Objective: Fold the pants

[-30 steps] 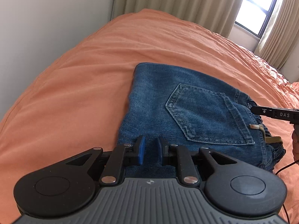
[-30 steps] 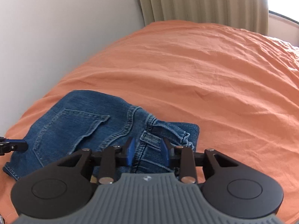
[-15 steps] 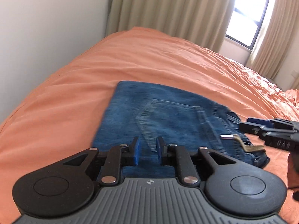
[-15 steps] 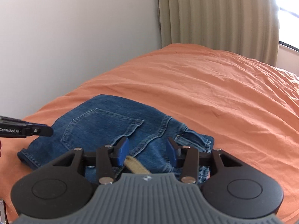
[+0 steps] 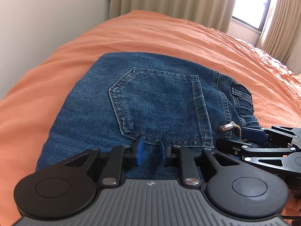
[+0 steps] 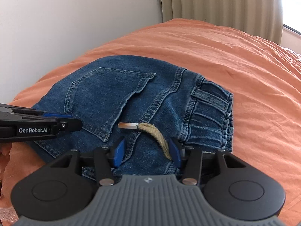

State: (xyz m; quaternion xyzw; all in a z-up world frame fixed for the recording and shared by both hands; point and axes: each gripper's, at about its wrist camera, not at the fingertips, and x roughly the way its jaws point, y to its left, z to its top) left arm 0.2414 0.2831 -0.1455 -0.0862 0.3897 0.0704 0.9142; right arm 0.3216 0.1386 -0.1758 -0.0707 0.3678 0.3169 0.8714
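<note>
Pants lay folded near the bed's left edge, just ahead of both tongs, left gripper narrow and empty, right gripper wider, both having just opened.

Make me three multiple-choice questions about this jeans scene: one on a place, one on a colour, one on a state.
1. Where do the jeans lie?
A. on the bedcover
B. on a chair
C. on the floor

2. What colour is the bedcover?
A. white
B. orange
C. green

3. How does the right gripper stand?
A. shut on the cord
B. out of view
C. open

Answers: 1 A, the denim rests flat on the cover; 2 B, orange cloth surrounds the jeans; 3 C, its blue pads stand apart above the denim, with the cord running loosely between them.
</note>
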